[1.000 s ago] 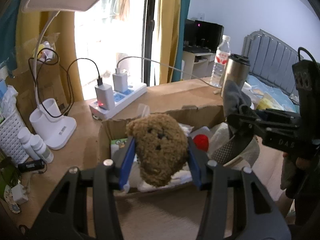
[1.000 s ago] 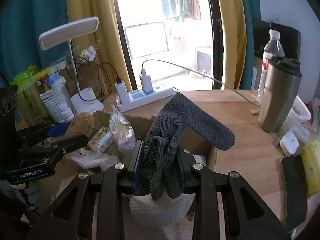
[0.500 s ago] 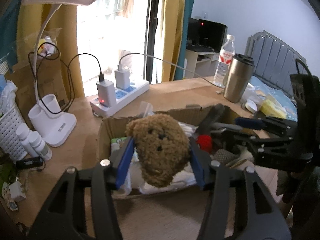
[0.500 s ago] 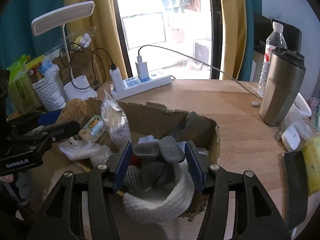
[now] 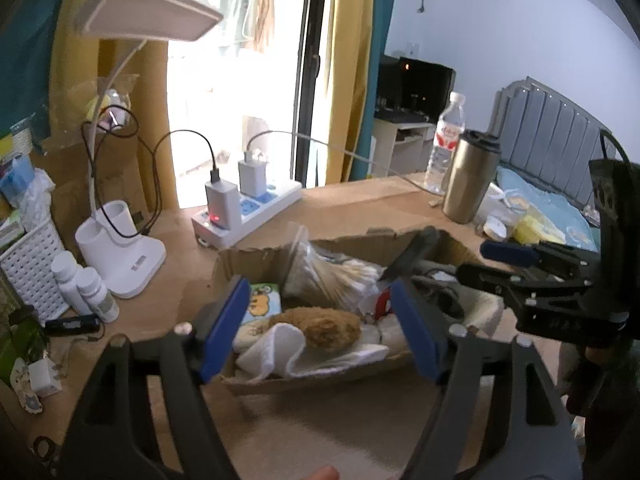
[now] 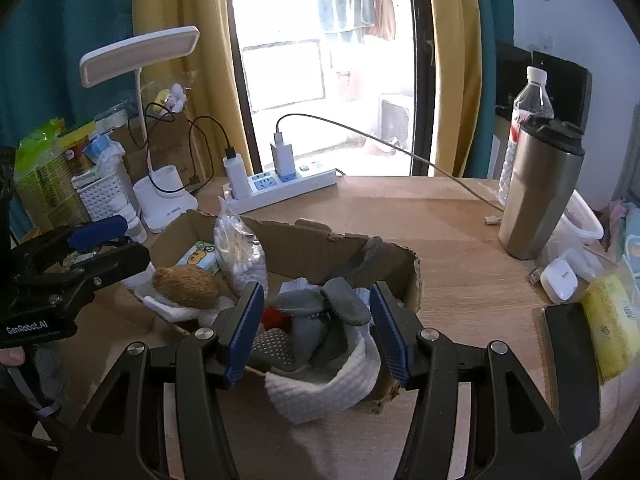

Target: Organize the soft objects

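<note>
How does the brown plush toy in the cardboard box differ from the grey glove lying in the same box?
The brown plush toy is fuzzy and rounded; the grey glove is knitted and crumpled, its fingers showing. The plush toy lies at the box's left end on a white cloth; the glove lies at the right end, in a white knitted piece. Both lie loose inside the cardboard box, gripped by nothing.

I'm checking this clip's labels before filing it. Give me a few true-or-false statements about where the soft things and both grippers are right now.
1. The brown plush toy lies inside the torn cardboard box. True.
2. The left gripper is clamped on the plush toy. False: its jaws are opening and stand clear of it.
3. The grey knitted glove hangs in the air from the right gripper. False: it rests in the box, ungripped.
4. The steel tumbler stands upright outside the box. True.
</note>
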A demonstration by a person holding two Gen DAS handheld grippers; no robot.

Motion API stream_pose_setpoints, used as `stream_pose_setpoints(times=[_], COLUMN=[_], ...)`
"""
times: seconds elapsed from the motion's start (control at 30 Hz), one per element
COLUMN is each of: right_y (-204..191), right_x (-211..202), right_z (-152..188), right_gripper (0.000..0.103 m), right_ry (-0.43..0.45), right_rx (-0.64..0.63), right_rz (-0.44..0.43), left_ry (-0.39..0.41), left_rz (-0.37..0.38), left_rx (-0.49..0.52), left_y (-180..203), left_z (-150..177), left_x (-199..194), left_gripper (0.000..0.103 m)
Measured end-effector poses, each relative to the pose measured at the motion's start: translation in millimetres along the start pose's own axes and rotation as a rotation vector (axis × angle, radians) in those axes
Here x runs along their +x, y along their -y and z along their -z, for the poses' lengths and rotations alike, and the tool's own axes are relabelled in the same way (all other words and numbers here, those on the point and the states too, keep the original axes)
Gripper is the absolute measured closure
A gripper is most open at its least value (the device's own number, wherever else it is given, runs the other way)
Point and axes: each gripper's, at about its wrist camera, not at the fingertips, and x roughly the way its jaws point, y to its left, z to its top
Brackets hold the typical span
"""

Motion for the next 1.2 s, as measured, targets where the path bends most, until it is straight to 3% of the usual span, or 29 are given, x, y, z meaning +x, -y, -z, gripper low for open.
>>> stream_pose_setpoints(times=[0.57,0.7,0.83,1.2], right_y=[-24,-28,-32,-47], right_x=[-46,-59,-72,-111], right_z=[6,10,14,32], right_gripper=[0.045,0.038,0.036,0.032], right_ry=[0.06,0.078,0.09,0.141], right_rx=[-0.023,-0.027,-0.029,-0.04], right_rz=[0.017,0.027,0.036,0.057], left_ry=[0.101,0.121,0.137,0.188], left_rz=[0.038,0.046,0.054,0.042], left_rx=[0.014,0.018,0.025,0.024], left_y=[11,15,20,29], left_z=[4,6,8,25], left_x=[-57,-70,-82,-115], left_gripper=[0.027,0.027,0.005,0.004])
